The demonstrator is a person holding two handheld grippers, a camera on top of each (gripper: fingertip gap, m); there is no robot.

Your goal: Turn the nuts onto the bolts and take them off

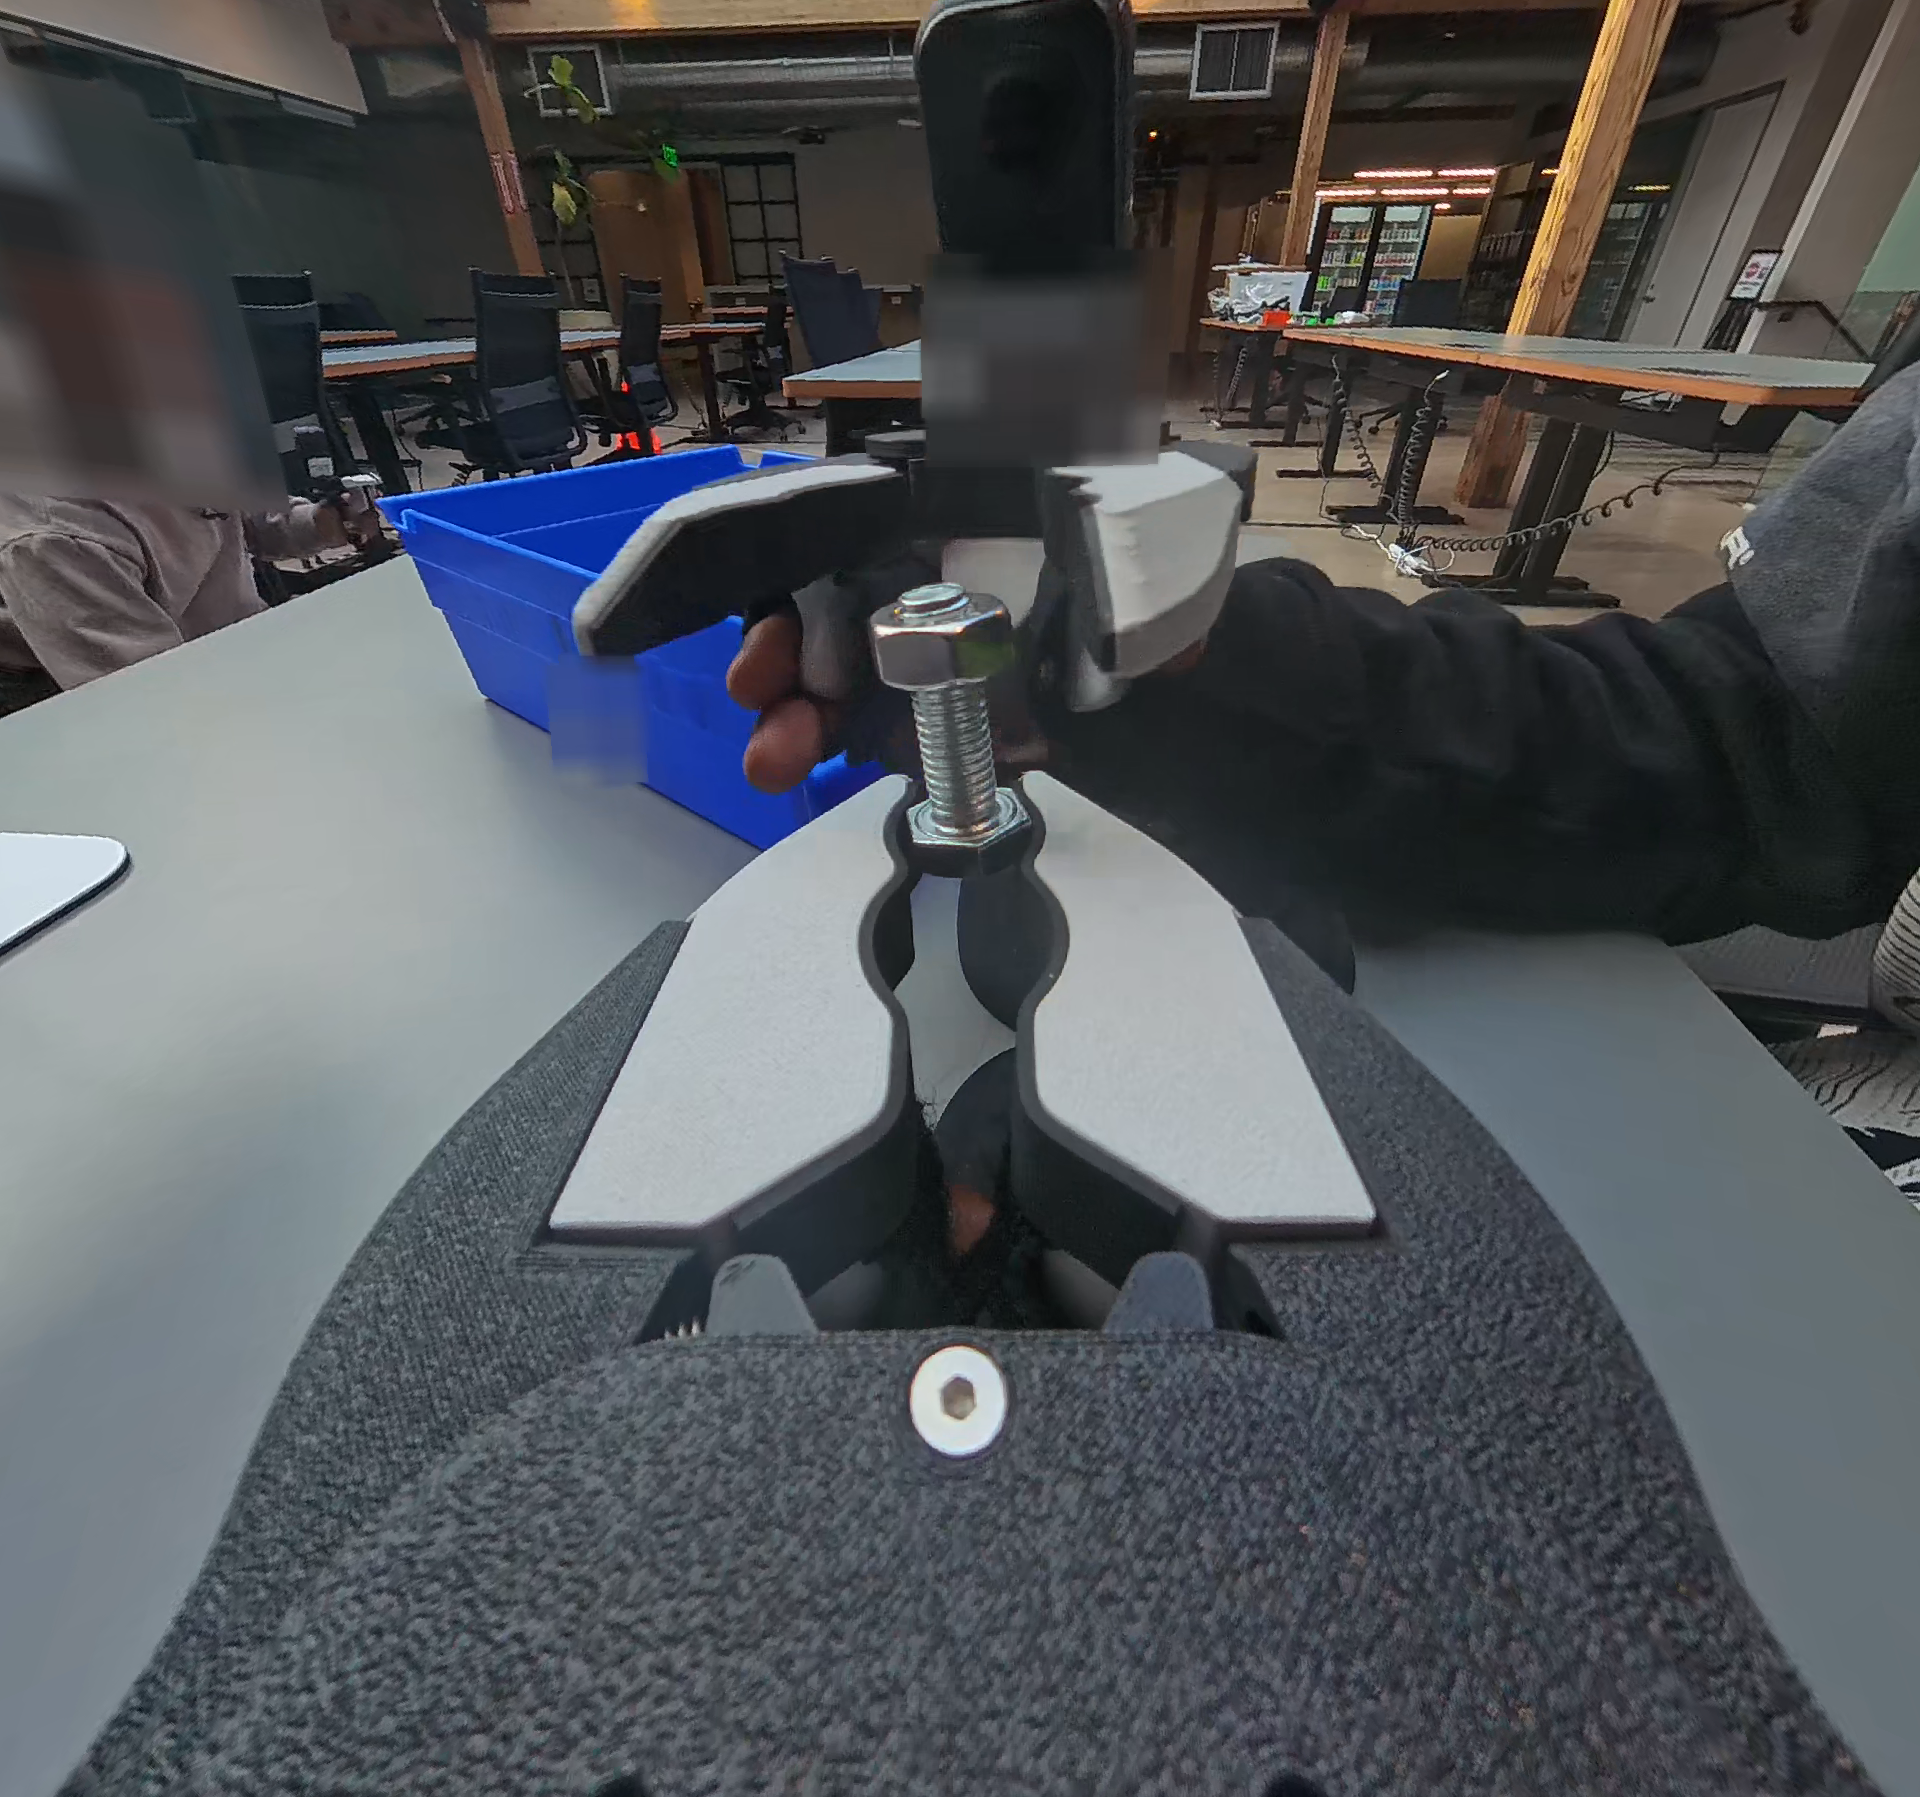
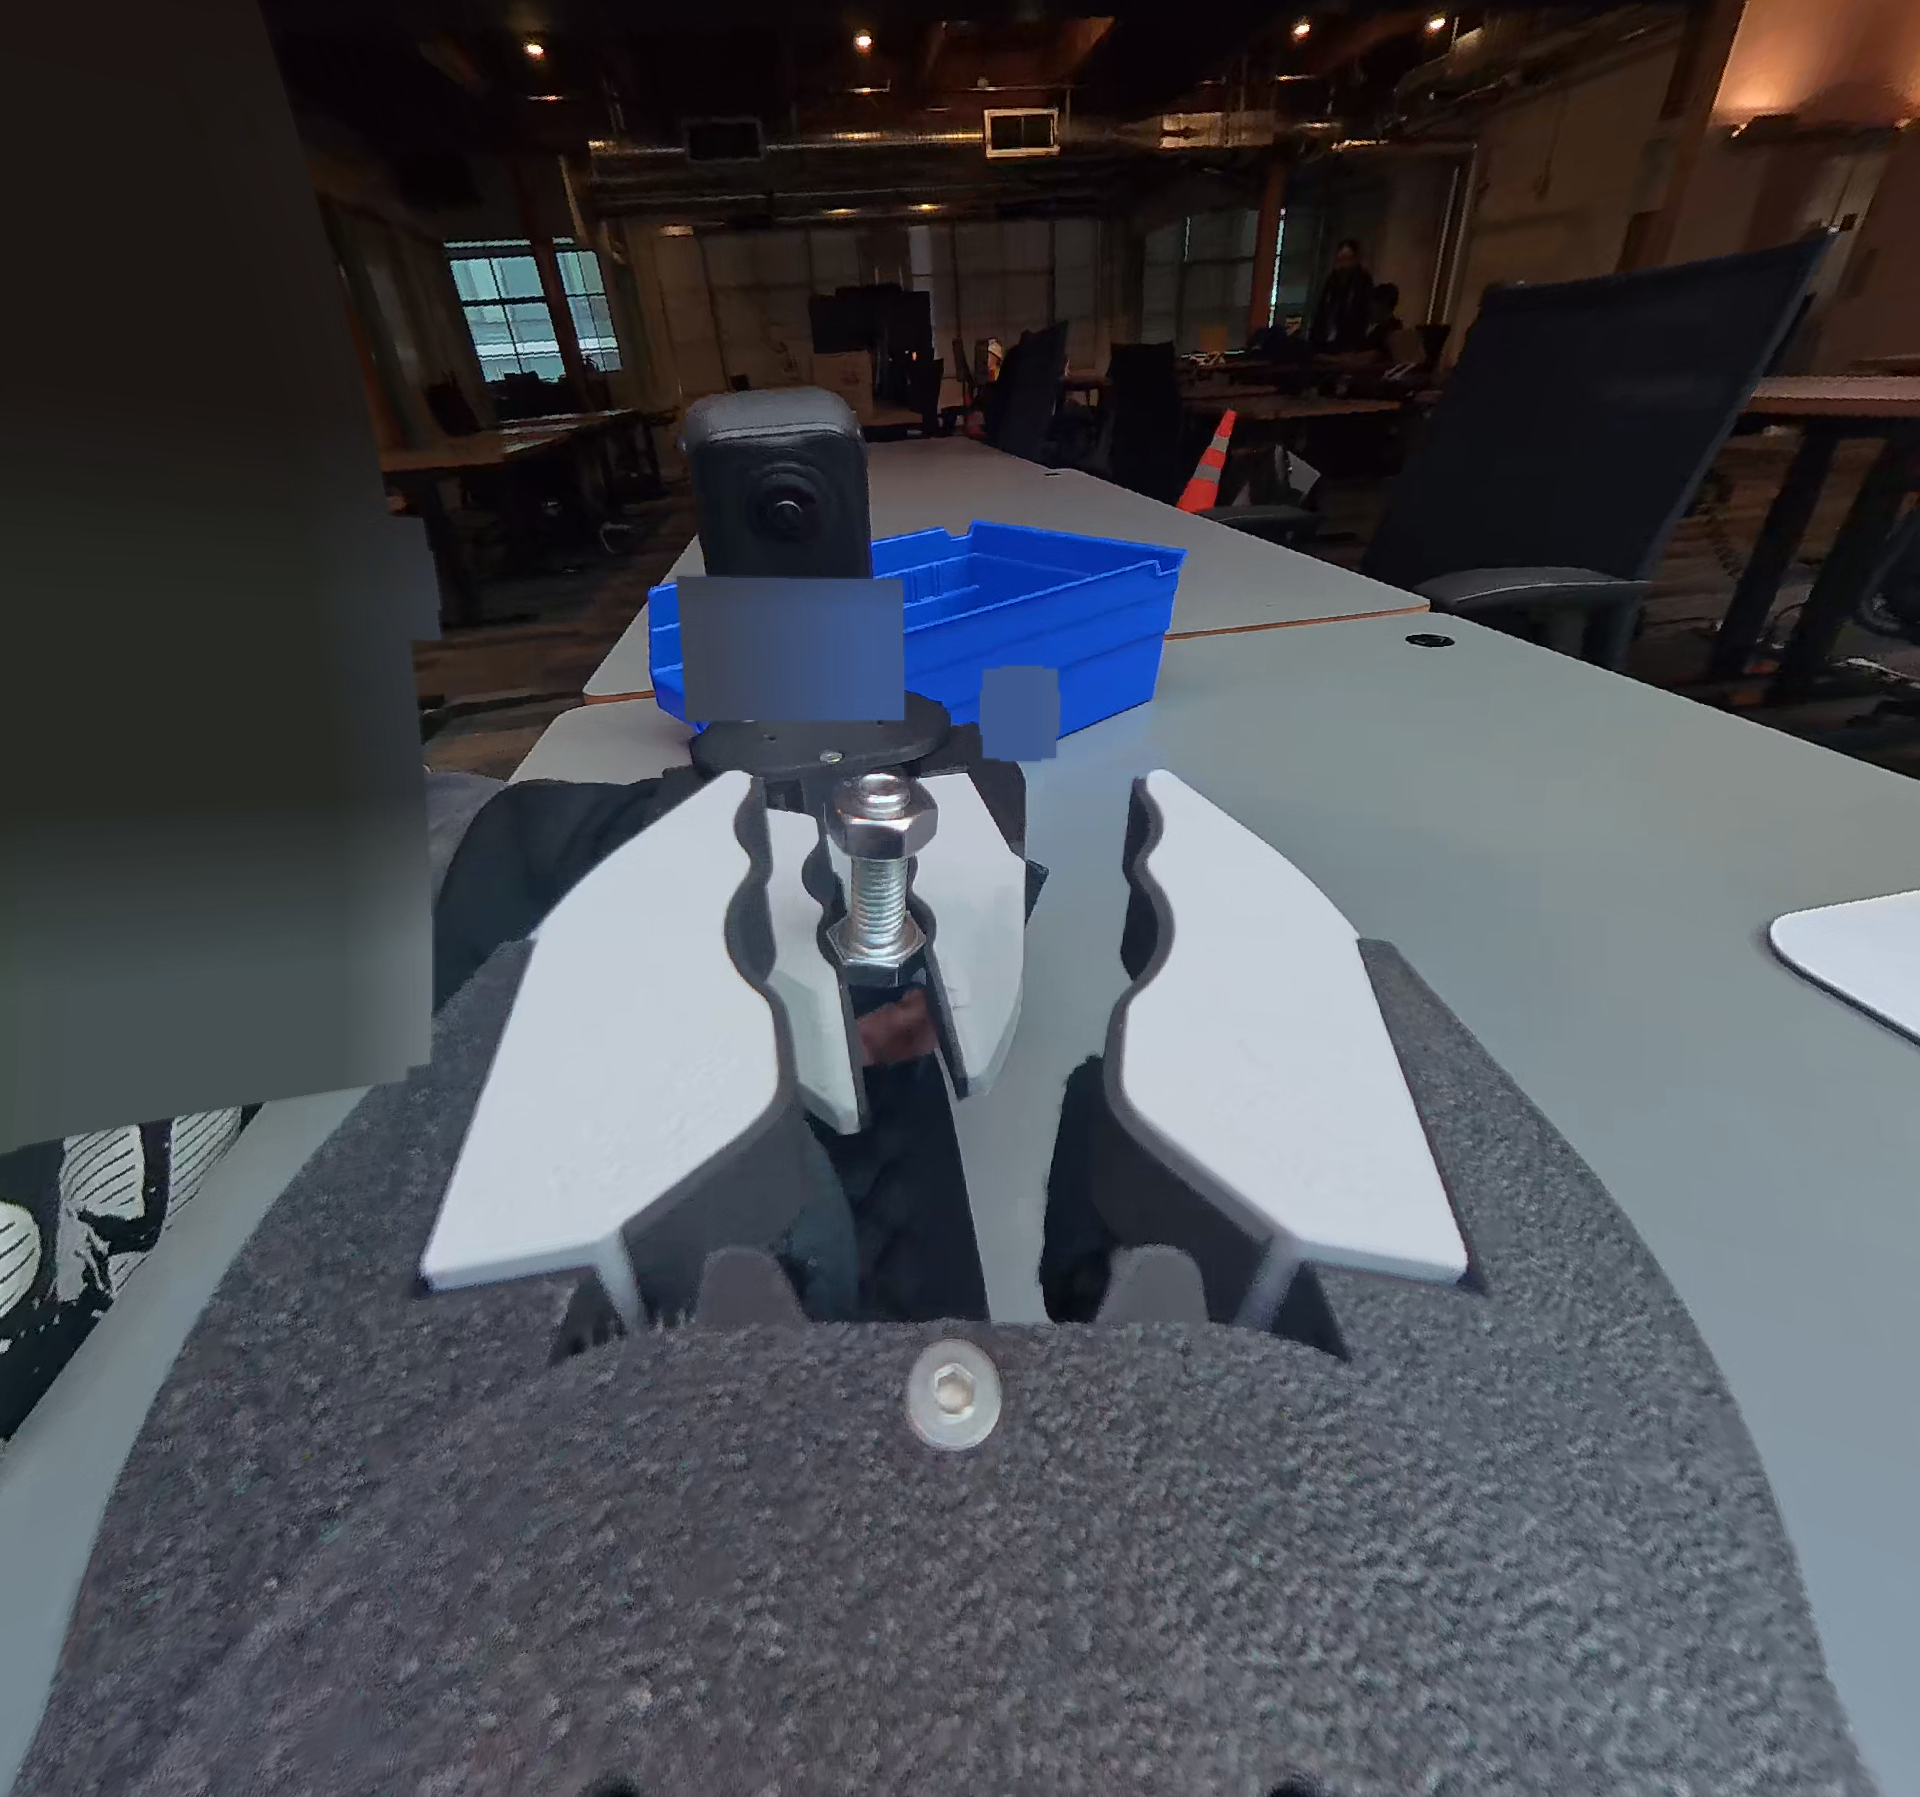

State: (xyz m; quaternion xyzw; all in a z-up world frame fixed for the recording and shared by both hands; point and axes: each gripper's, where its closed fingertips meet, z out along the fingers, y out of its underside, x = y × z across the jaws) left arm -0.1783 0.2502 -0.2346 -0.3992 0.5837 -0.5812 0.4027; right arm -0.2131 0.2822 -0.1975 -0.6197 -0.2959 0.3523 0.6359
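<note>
At frame centre, the left gripper [image 1: 966, 838] pinches the hex head of an upright bolt [image 1: 958, 750], a nut [image 1: 940, 641] near its top. The right gripper [image 2: 940, 900] stands spread wide around it, grasping nothing. A blue bin [image 1: 540, 563] sits behind on the grey table [image 1: 260, 916].

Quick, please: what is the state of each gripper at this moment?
Left gripper: closed on the bolt, gripping its head, nut at the top.
Right gripper: open, holding nothing, fingers around the nut.

blue bin [image 1: 540, 584] on grey table [image 1: 312, 812], white pad [image 2: 1849, 958] near its edge
</note>
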